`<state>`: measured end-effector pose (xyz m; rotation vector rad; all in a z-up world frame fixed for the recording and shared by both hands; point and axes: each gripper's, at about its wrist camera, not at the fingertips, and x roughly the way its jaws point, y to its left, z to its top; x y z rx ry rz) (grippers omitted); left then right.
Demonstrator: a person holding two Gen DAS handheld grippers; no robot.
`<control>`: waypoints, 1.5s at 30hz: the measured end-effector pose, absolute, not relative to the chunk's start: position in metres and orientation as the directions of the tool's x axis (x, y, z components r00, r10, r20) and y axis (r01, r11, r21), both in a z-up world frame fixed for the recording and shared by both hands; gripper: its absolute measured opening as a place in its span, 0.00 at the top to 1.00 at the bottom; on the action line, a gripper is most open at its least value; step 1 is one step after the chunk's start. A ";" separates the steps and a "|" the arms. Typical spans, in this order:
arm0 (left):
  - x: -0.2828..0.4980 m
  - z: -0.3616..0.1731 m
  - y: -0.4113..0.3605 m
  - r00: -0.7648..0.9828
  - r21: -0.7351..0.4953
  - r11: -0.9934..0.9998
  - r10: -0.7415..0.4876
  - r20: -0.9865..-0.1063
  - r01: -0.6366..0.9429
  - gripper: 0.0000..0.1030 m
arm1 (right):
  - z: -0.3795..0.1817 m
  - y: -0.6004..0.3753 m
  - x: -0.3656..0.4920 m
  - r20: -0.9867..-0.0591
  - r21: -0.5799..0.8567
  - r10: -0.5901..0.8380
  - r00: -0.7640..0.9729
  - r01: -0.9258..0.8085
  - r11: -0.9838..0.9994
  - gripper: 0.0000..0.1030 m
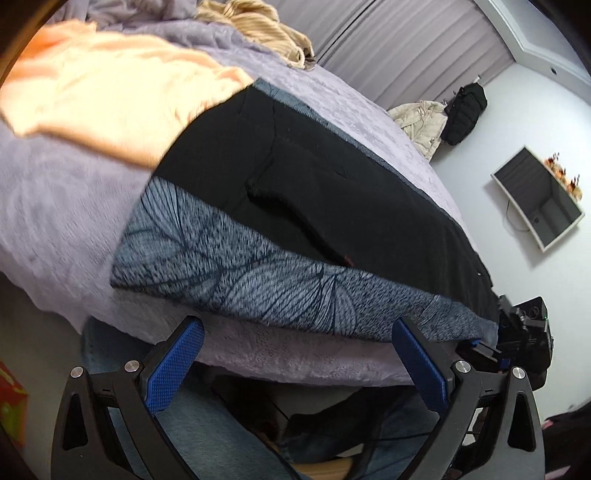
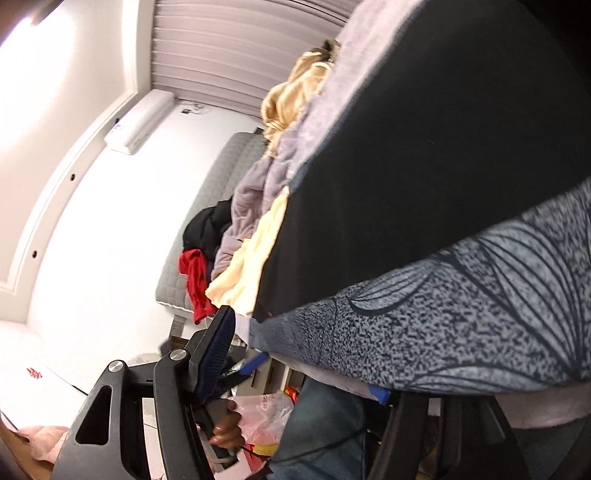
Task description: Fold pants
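Note:
The pants (image 1: pixel 295 173) are black with blue-grey leaf-print panels (image 1: pixel 236 273) and lie flat on a lilac bedspread (image 1: pixel 62 206). My left gripper (image 1: pixel 299 336) is open and empty, its blue pads (image 1: pixel 173 365) just below the pants' near printed edge. The other gripper shows at that view's right edge (image 1: pixel 524 328), by the pants' end. In the right wrist view the pants (image 2: pixel 424 155) fill the right side. My right gripper (image 2: pixel 306 354) is open, with one pad (image 2: pixel 216 350) left of the printed edge (image 2: pixel 461 325) and the other finger (image 2: pixel 378 393) mostly hidden under the fabric.
A peach garment (image 1: pixel 103 88) lies beside the pants' waist. A tan garment (image 1: pixel 255 29) sits at the far side of the bed. Red and black clothes (image 2: pixel 195 273) are piled near the grey headboard (image 2: pixel 207 206). My jeans-clad legs (image 1: pixel 207 435) stand against the bed edge.

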<state>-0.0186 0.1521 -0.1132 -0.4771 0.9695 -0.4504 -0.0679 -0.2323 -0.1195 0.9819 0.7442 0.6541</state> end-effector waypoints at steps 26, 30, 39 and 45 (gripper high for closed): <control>0.051 -0.050 0.135 0.586 -0.544 0.827 -0.513 -0.628 0.141 0.72 | -0.045 -0.326 -0.069 -0.392 0.770 0.554 0.735 -0.067 0.634 0.92; 0.096 -0.012 0.118 0.644 -0.474 0.855 -0.486 -0.591 0.210 0.72 | 0.007 -0.337 -0.009 -0.414 0.726 0.554 0.722 -0.105 0.679 0.92; 0.232 -0.035 0.085 0.696 -0.275 0.957 -0.258 -0.670 0.090 0.26 | -0.026 -0.348 0.155 -0.633 0.618 0.470 0.615 0.035 0.785 0.87; 0.252 -0.066 0.095 0.621 -0.260 0.965 -0.222 -0.752 0.031 0.22 | -0.089 -0.362 0.185 -0.687 0.667 0.497 0.531 0.186 0.722 0.51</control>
